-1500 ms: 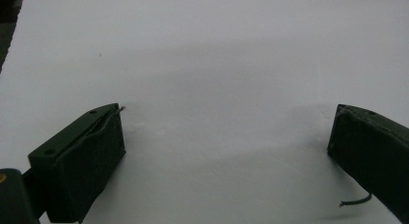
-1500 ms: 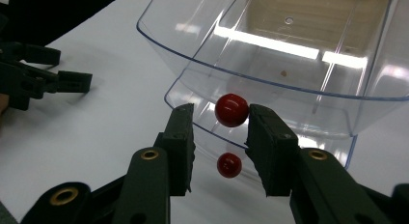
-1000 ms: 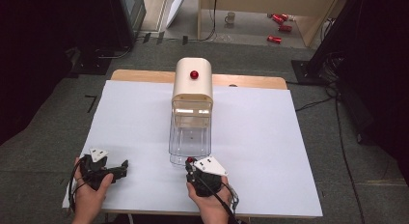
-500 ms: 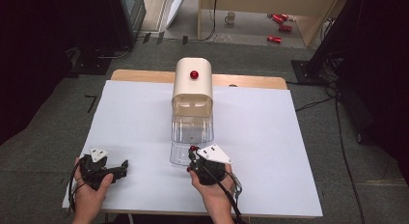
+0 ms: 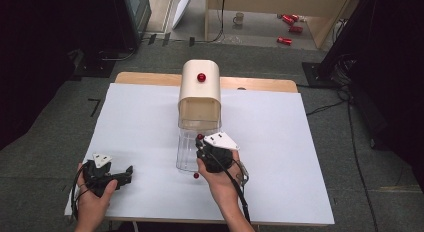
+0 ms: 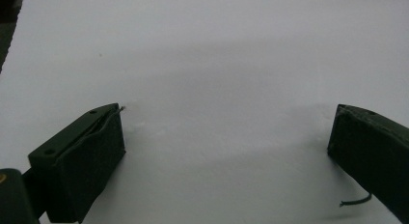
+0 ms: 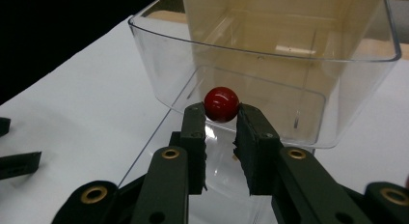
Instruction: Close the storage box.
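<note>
While the right claw [image 7: 221, 119] pinches a small glossy red ball [image 7: 221, 104] at its very tips, the ball sits just above the near rim of a clear plastic rectangular bin [image 7: 357, 69], at about 12 o'clock from the hand. The grip is shallow, so the ball could likely squirt out and roll across the white worktop [image 5: 125, 122] if the pads shift or ease too early, short of the bin. A second small red ball [image 5: 196, 175] lies loose on the worktop at 7 o'clock from the bin. Being round, the held ball has no long axis and points no way; the bin's long axis runs from 6 to 12 o'clock, into a cream rounded housing [image 5: 200, 94]. The left claw [image 6: 226, 142] rests wide open and empty at 8 o'clock.
</note>
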A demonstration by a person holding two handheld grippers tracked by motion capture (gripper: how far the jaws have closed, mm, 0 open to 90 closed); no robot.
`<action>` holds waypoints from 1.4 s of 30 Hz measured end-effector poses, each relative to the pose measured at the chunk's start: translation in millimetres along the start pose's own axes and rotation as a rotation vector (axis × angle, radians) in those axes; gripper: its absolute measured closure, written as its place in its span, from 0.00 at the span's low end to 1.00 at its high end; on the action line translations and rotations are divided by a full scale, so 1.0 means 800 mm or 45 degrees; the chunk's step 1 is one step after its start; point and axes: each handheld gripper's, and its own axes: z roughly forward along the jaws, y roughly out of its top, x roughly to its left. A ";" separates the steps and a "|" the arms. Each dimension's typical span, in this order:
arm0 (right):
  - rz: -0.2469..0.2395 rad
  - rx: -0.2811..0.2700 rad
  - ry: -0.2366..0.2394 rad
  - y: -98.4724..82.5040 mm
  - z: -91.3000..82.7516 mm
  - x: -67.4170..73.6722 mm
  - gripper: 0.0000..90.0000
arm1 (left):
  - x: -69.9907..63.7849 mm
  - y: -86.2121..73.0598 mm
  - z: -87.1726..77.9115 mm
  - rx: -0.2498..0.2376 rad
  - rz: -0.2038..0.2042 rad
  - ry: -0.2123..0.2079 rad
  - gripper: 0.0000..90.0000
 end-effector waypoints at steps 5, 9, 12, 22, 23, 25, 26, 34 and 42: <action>-0.003 0.002 -0.014 0.010 0.015 -0.005 0.83 | 0.000 0.000 0.000 -0.003 0.000 0.001 0.00; 0.004 0.002 -0.020 0.017 0.026 -0.010 0.83 | 0.000 0.000 0.000 -0.002 0.001 0.001 0.00; 0.011 -0.001 -0.021 0.022 0.034 -0.013 0.83 | 0.000 0.000 0.000 -0.003 0.000 0.001 0.00; 0.018 -0.004 -0.040 0.035 0.055 -0.022 0.84 | 0.000 0.000 0.000 -0.004 0.001 0.001 0.00; 0.019 -0.004 -0.041 0.036 0.057 -0.023 0.84 | 0.000 0.000 0.000 -0.004 0.002 0.001 0.00; 0.024 -0.003 -0.040 0.038 0.059 -0.024 0.84 | 0.000 0.000 0.000 -0.004 0.001 0.001 0.00; 0.026 -0.002 -0.040 0.038 0.060 -0.025 0.84 | 0.000 0.000 0.000 -0.004 0.001 0.002 0.00; 0.023 0.009 -0.027 0.041 0.062 -0.028 0.83 | 0.000 0.000 0.000 -0.004 0.001 0.002 0.00; 0.036 0.057 0.062 0.031 0.050 -0.027 0.57 | 0.000 0.000 0.000 -0.003 0.001 0.002 0.00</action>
